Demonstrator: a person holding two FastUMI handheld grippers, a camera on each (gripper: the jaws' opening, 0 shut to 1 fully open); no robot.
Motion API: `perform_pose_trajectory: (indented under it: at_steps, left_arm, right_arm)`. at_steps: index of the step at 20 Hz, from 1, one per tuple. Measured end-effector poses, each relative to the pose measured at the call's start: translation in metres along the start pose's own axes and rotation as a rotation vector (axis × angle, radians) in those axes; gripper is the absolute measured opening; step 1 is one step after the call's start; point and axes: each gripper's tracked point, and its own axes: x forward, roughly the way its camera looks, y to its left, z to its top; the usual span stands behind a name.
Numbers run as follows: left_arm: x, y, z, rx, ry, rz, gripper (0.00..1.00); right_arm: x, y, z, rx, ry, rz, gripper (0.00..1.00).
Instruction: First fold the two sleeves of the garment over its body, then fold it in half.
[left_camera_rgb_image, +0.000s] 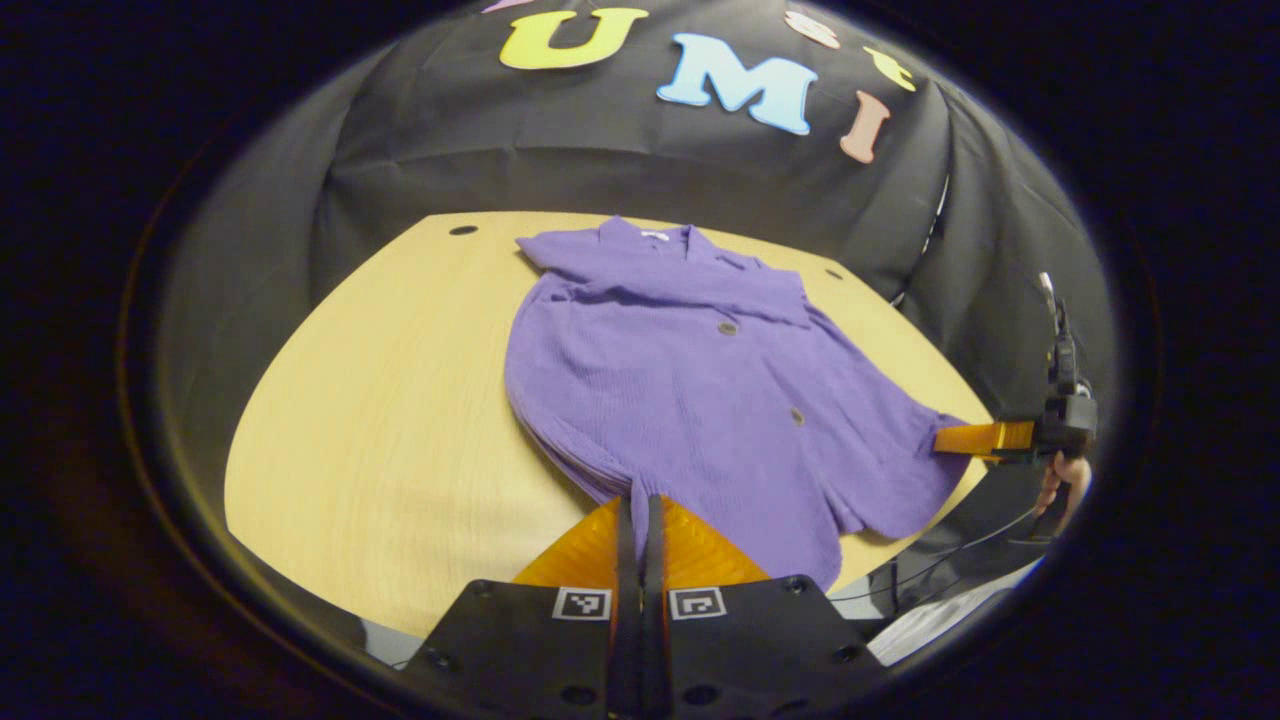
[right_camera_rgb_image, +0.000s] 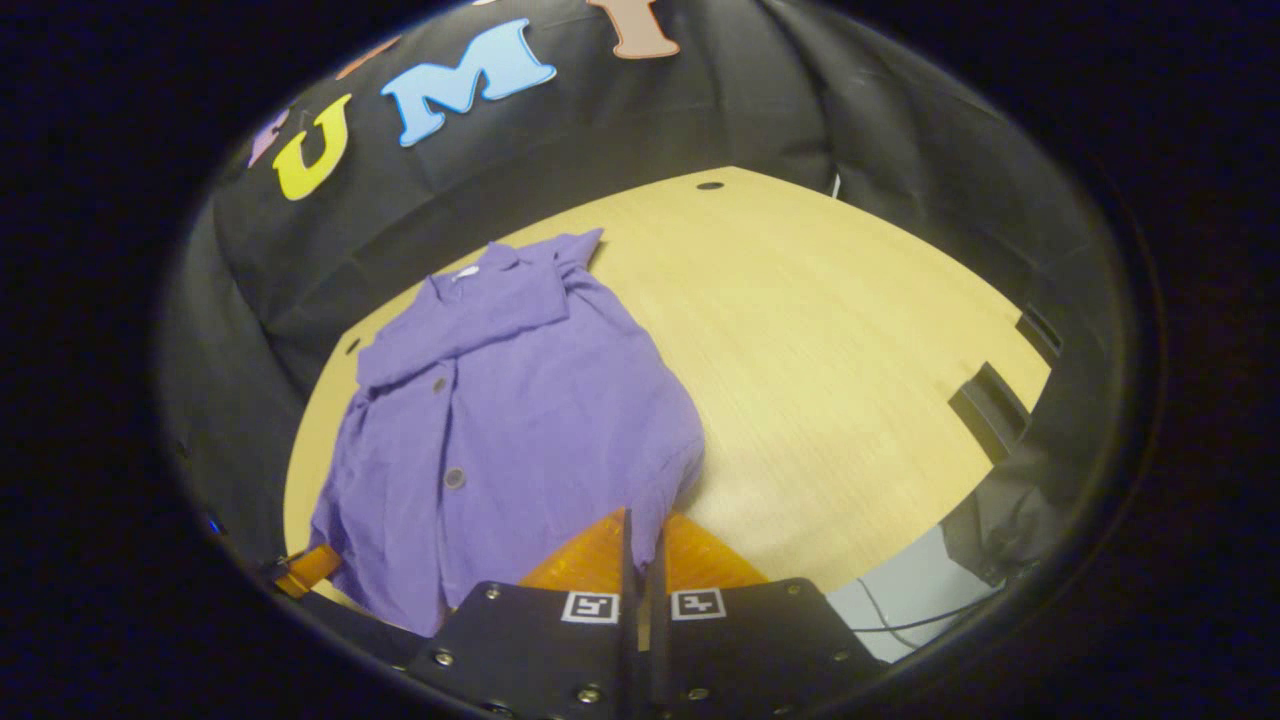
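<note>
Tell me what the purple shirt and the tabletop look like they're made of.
The purple shirt looks like a soft ribbed or crinkled knit, matte, going by its fine parallel lines and limp folds. The tabletop looks like pale wood or wood-look laminate, smooth, with faint straight grain; which one is unclear.

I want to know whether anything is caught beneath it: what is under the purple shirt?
The purple shirt lies on the wooden table, bare around it. Both the left gripper and right gripper pinch its hem. Whatever is beneath the cloth is covered.
</note>
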Motion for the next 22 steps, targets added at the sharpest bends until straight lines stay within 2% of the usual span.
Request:
perform_pose_trajectory:
  at_steps: [3,6,13,22]
  left_arm:
    - [-0.005,-0.003,0.039,-0.077,-0.042,-0.024,0.07]
    - [0.000,-0.005,0.076,-0.110,-0.070,-0.022,0.07]
    - [0.031,-0.007,0.171,-0.123,-0.159,0.011,0.07]
    - [0.110,0.022,0.299,-0.135,-0.268,0.104,0.07]
  right_arm:
    - [-0.005,0.024,0.035,0.065,-0.031,0.108,0.05]
    - [-0.002,0.043,0.074,0.079,-0.069,0.169,0.05]
    - [0.016,0.082,0.163,0.014,-0.135,0.268,0.05]
    - [0.089,0.125,0.266,-0.025,-0.158,0.351,0.04]
